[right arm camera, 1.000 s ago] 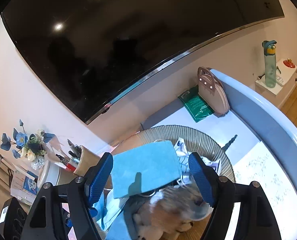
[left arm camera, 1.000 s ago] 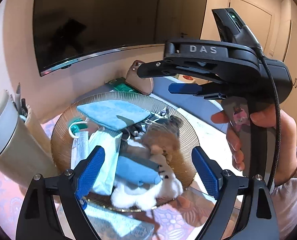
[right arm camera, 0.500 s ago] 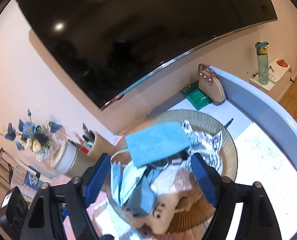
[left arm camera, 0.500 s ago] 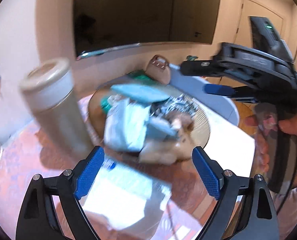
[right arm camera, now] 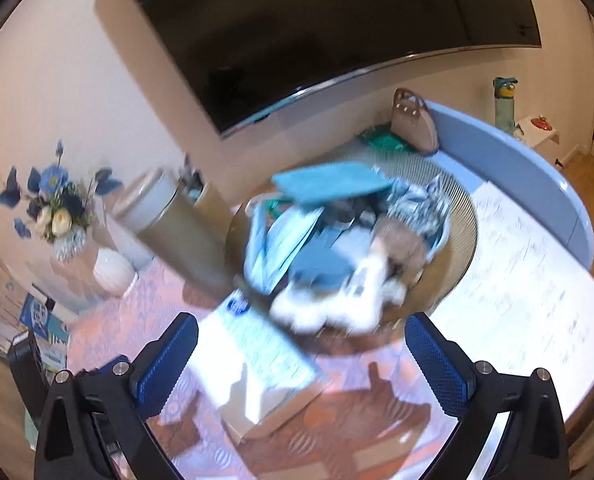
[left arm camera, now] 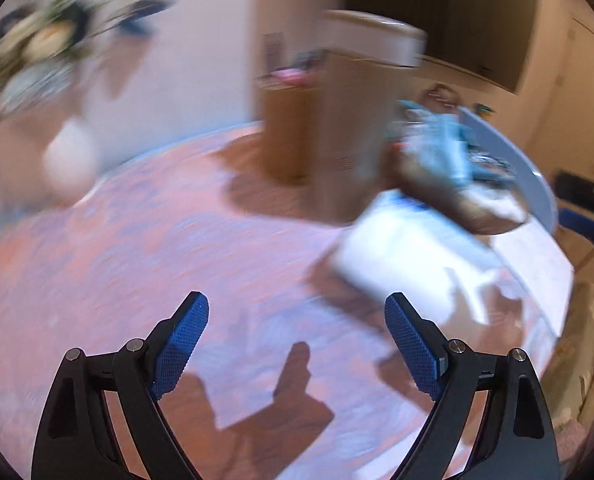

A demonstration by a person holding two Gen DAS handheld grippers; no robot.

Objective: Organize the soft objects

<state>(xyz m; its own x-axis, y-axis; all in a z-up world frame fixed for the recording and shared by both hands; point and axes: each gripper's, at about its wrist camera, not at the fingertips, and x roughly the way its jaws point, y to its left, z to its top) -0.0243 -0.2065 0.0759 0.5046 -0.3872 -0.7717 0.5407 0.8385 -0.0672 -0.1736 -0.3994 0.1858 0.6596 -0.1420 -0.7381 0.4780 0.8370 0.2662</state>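
Step in hand (judged): both tools are off the pile with nothing carried; a fresh pick from the dish looks due.
Left hand-held gripper: blue pads apart, nothing between them; it aims at bare pink patterned bench. View heavily blurred.
Right hand-held gripper: jaws have just been opening, now wide apart and empty; flat white box lies on the bench ahead of them.
Task's things: heap of soft objects (teal folded cloth on top, pale blue face masks, white-and-brown plush) in the round ribbed amber glass dish, at 12 o'clock from the right tool, 2 o'clock from the left.
Advice: slow the swing until the view steadies; take the top cloth first, pads straddling one edge.
Risk: tall beige lidded canister stands at the dish's 9 o'clock, so approach from the near rim.
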